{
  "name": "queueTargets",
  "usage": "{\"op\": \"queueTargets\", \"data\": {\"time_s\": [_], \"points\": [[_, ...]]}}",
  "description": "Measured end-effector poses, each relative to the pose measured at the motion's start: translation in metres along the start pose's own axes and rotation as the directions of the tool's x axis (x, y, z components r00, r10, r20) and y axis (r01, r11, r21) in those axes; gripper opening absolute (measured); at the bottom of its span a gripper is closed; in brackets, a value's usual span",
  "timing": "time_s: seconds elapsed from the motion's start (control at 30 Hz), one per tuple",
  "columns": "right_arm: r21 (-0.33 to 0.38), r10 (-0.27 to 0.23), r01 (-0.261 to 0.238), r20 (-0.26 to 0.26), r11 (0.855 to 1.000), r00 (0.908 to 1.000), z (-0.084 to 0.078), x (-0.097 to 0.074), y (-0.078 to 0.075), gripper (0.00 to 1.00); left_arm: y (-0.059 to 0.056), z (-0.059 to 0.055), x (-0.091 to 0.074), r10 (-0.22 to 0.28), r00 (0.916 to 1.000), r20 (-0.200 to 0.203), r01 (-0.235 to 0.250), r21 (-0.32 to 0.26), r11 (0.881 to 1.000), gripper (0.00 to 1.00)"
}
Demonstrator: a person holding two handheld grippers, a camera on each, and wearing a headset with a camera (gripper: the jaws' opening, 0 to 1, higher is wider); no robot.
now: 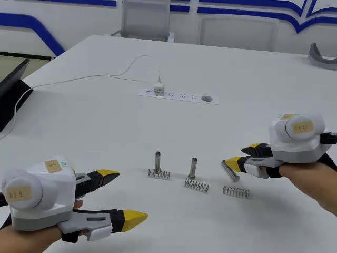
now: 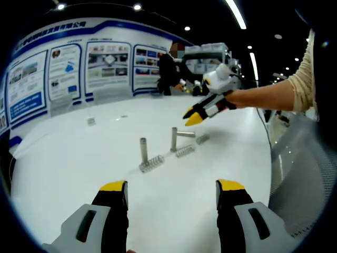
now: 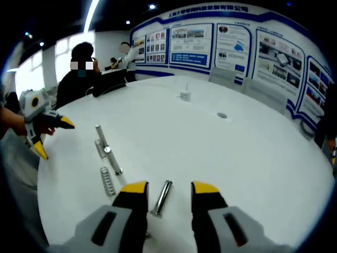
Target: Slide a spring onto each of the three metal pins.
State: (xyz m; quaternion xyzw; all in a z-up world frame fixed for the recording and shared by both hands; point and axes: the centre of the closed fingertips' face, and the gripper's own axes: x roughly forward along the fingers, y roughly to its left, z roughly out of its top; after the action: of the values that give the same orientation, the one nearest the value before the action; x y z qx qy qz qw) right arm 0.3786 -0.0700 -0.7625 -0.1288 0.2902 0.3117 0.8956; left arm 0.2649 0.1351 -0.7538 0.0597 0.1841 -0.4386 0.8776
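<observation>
My left hand-held gripper (image 1: pixel 124 195) wide, empty; right hand-held gripper (image 1: pixel 241 156) open astride the lying pin (image 3: pixel 160 196). Pin likely rigid, slick: pinch mid-shaft.

The three pins (image 1: pixel 193 167) were seen as smooth, shiny grey metal, and the springs (image 1: pixel 196 185) as coiled bright wire. The table (image 1: pixel 105 121) was finished in smooth, matt white. The left gripper (image 1: pixel 130 194) and right gripper (image 1: pixel 235 156) were cased in smooth, slightly glossy white plastic.
</observation>
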Motion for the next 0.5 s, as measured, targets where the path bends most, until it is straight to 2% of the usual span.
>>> {"op": "queueTargets", "data": {"time_s": [0.2, 0.5], "points": [[0.005, -0.003, 0.003, -0.045, 1.000, 0.9990, -0.002, 0.009, 0.007, 0.28, -0.002, -0.002, 0.002, -0.008, 1.0000, -0.001, 0.008, 0.003, 1.000, 0.69], [0.036, -0.030, 0.035, -0.123, 0.999, 0.9919, -0.014, 0.023, 0.008, 0.23, -0.002, -0.005, 0.003, -0.013, 0.9999, -0.001, 0.013, 0.000, 1.000, 0.69]]}}
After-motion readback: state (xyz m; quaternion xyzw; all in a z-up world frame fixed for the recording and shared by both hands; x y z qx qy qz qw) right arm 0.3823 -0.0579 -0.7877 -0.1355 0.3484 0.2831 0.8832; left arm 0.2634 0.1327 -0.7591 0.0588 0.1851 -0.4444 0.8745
